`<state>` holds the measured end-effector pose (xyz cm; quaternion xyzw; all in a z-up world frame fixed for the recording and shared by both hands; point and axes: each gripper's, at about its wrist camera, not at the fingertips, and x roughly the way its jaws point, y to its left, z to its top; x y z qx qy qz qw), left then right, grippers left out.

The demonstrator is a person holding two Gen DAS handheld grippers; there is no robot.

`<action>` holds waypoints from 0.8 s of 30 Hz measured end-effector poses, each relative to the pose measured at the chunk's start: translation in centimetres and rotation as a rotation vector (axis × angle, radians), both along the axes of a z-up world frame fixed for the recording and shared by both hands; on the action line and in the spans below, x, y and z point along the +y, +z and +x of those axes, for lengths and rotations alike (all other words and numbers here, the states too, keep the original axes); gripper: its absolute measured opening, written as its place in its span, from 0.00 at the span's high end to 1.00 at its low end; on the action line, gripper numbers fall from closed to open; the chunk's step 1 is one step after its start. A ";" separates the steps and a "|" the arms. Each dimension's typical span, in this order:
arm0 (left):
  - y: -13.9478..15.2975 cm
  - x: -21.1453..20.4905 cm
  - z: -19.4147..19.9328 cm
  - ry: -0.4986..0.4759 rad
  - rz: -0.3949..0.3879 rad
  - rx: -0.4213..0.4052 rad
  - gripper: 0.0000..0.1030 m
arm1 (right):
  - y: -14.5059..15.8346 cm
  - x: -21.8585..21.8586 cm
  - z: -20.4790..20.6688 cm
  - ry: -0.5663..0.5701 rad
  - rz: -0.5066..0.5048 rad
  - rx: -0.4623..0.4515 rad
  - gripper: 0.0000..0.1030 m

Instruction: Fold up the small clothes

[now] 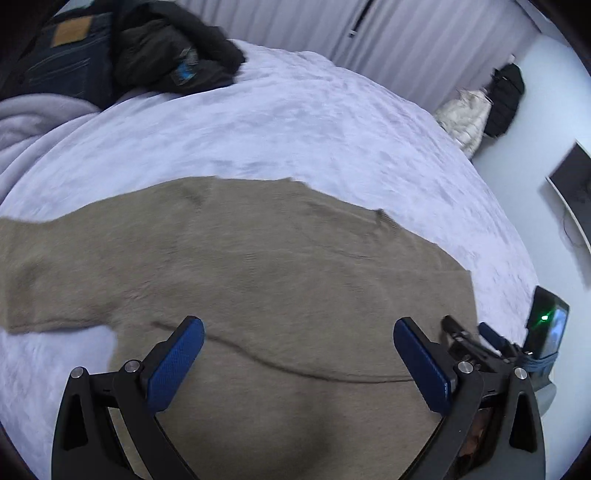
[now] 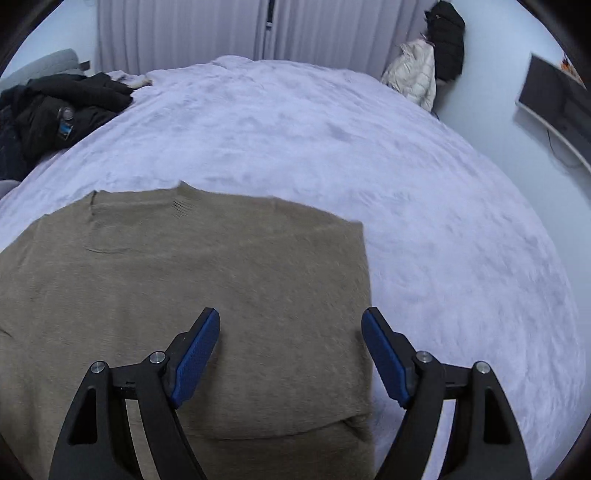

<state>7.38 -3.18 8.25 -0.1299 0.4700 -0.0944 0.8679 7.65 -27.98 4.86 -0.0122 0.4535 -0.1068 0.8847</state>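
A beige knit sweater [image 1: 258, 266] lies spread on the pale lilac bed cover [image 1: 258, 125], one sleeve reaching out to the left. My left gripper [image 1: 299, 332] hovers over its lower part, open, with nothing between the blue pads. In the right wrist view the same sweater [image 2: 184, 266] shows its right edge folded over near the bottom. Above that edge my right gripper [image 2: 290, 321] is open and holds no cloth. The right gripper's body [image 1: 517, 347] shows at the lower right of the left wrist view.
A heap of dark clothes and jeans [image 1: 147, 55] sits at the far left of the bed. A cream jacket [image 2: 413, 70] and a black coat [image 2: 448, 40] hang at the far right by the curtain [image 2: 184, 33]. A dark screen [image 2: 554, 96] stands on the right wall.
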 end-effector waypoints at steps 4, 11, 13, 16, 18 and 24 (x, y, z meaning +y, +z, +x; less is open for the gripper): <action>-3.1 -6.8 3.9 -0.086 0.181 0.079 0.00 | -2.9 -1.7 -0.1 -0.040 0.088 0.000 0.16; -6.4 -1.3 3.6 0.021 0.302 0.108 0.00 | -3.4 -2.4 -0.5 -0.037 0.105 -0.027 0.14; -6.3 1.2 3.3 0.069 0.314 0.107 0.00 | -3.6 -2.4 -0.3 -0.037 0.096 -0.029 0.14; -7.1 4.8 3.0 0.107 0.246 0.145 0.00 | -3.4 -2.3 -0.5 -0.035 0.091 -0.017 0.13; -6.9 6.0 2.6 0.103 0.202 0.150 0.00 | -2.2 -2.1 -0.8 -0.055 0.070 -0.007 0.13; -4.3 3.6 1.6 0.085 0.141 0.080 0.00 | 0.7 4.3 -0.7 0.166 -0.017 -0.054 0.13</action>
